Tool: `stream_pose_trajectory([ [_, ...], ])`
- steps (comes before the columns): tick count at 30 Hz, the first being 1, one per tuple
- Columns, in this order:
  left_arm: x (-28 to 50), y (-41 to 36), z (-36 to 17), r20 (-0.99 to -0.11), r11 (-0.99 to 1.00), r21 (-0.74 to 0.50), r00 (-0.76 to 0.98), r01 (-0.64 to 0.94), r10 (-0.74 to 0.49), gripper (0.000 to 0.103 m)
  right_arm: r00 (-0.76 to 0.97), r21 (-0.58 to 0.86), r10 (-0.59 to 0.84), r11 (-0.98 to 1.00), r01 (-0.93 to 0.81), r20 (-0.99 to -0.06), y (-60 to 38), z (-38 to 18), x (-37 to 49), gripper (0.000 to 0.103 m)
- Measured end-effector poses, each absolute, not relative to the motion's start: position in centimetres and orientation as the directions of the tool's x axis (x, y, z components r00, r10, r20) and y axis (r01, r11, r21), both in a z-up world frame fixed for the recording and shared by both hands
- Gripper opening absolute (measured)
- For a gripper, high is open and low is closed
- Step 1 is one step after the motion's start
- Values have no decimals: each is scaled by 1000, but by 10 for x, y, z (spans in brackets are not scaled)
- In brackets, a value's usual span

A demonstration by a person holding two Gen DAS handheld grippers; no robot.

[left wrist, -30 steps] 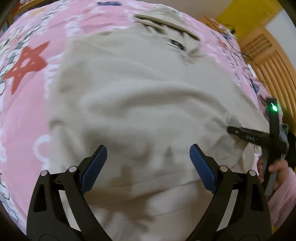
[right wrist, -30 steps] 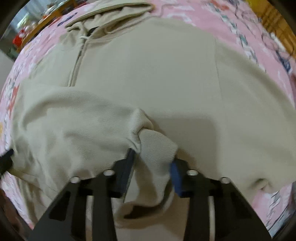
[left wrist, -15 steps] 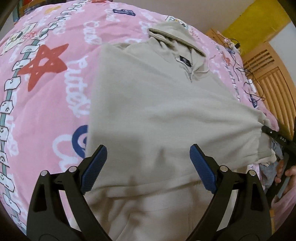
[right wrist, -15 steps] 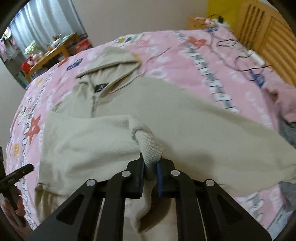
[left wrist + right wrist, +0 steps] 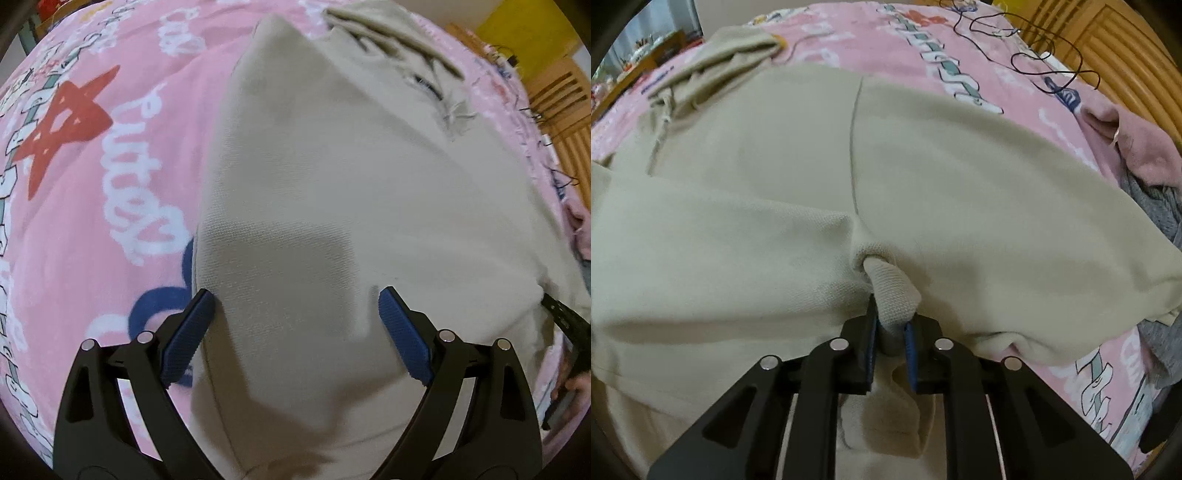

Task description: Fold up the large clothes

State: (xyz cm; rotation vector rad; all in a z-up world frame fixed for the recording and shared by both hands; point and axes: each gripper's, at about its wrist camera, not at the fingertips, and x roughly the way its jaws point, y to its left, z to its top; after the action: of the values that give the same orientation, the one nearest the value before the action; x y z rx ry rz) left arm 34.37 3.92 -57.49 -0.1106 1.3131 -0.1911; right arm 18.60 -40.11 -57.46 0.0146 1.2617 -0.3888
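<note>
Folding looks only begun: the beige hoodie lies spread on the pink bed, one sleeve drawn across its body, the cuff between the right hand-held gripper's opening jaws, the left hand-held gripper wide and empty.

Lying partly out of frame: beige hoodie, its hem cut off at the bottom edge of both wrist views. Hiding the middle of the pink bedspread under its cloth. Showing only as motion blur near the bedspread's far edge: hood and collar zip. Peeking in at the left view's right edge: right gripper, one dark finger visible, and part of a hand. Sitting too small to identify: cluttered items past the bed's far left corner.
</note>
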Motion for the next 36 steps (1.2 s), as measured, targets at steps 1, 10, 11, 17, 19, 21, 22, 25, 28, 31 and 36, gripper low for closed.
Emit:
stream_pose_trajectory([
  [1, 343, 35, -577, -953, 983, -163, 245, 82, -178, 89, 247, -209, -286, 932, 295, -926, -400, -576, 185, 19],
  [10, 333, 5, -565, -966, 990, -61, 240, 128, -91, 90, 274, -139, -249, 920, 366, -929, -433, -568, 168, 64],
  [11, 332, 2, -560, -966, 989, -74, 239, 129, -103, 90, 274, -132, -246, 917, 377, -930, -439, -563, 163, 64],
  [17, 322, -40, -527, -956, 972, -131, 234, 195, -176, 90, 299, -108, -338, 804, 585, -893, -516, -512, 111, 68],
  [19, 319, -62, -521, -955, 960, -152, 216, 237, -204, 90, 299, -73, -374, 722, 688, -878, -557, -494, 86, 69],
  [21, 313, -86, -520, -956, 951, -149, 208, 270, -209, 90, 288, -33, -399, 631, 775, -871, -597, -482, 63, 71],
  [22, 312, -98, -520, -958, 948, -149, 196, 280, -208, 90, 279, -5, -415, 566, 825, -866, -621, -475, 46, 71],
  [25, 306, -127, -527, -963, 938, -174, 146, 299, -226, 90, 270, 72, -455, 407, 911, -848, -671, -463, 7, 72],
  [28, 294, -154, -531, -965, 926, -176, 127, 334, -229, 90, 266, 109, -494, 323, 940, -827, -711, -456, -18, 72],
  [31, 289, -180, -542, -969, 915, -171, 104, 367, -222, 90, 250, 77, -540, 323, 943, -804, -736, -453, -28, 72],
  [36, 290, -199, -558, -975, 916, -171, 74, 364, -211, 90, 250, 3, -510, 436, 900, -823, -765, -468, -17, 72],
])
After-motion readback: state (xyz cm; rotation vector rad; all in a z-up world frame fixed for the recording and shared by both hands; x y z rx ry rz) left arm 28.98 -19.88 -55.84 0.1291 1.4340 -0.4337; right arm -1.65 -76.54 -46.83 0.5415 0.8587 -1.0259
